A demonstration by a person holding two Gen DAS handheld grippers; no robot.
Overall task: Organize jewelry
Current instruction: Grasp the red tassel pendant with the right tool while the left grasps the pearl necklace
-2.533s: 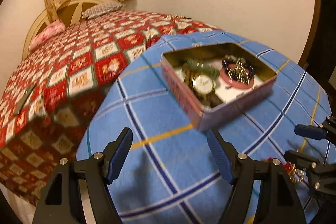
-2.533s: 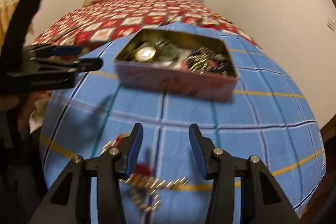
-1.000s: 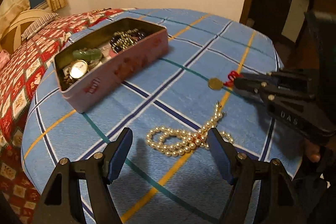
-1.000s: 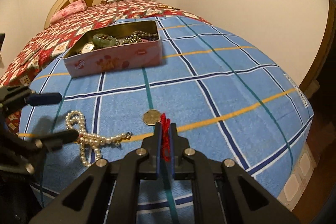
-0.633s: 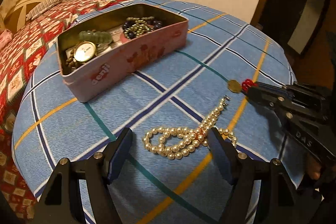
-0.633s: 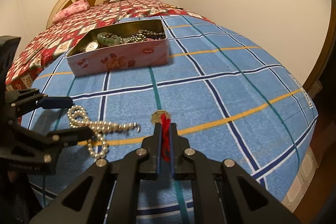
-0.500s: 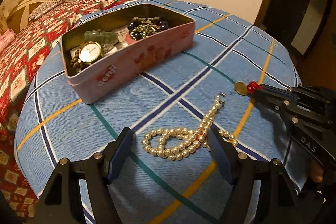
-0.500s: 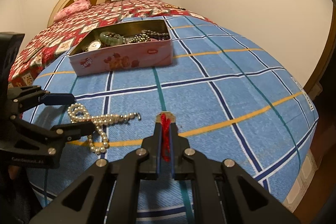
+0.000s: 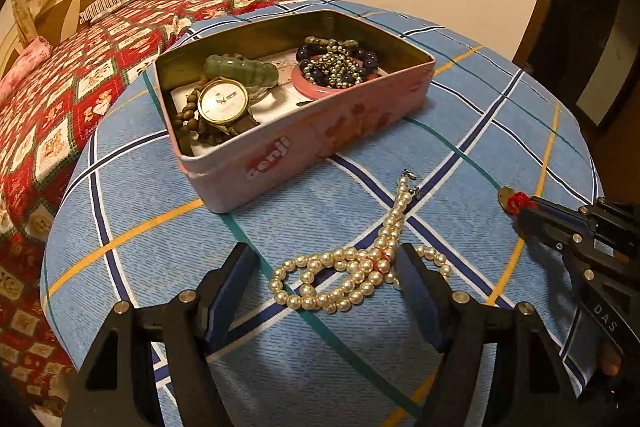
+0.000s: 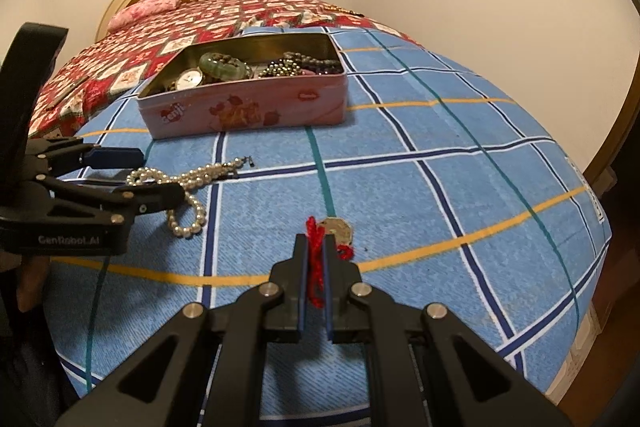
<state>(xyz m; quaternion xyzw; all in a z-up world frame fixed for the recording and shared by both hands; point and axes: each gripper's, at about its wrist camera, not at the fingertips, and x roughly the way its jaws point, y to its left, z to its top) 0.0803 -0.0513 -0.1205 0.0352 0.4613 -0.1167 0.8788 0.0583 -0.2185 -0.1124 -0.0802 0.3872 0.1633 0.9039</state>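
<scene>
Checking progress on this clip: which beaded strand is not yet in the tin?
The white pearl necklace: it lies looped on the blue checked cloth between the left gripper's fingers. The purple, gold and brown bead strands sit inside the pink tin.

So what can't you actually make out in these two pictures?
- Pearl necklace: right wrist view, part hidden behind the left gripper.
- Tin: right wrist view, its near wall hides what lies low inside.
- Watch: left wrist view, dial markings too small.
</scene>
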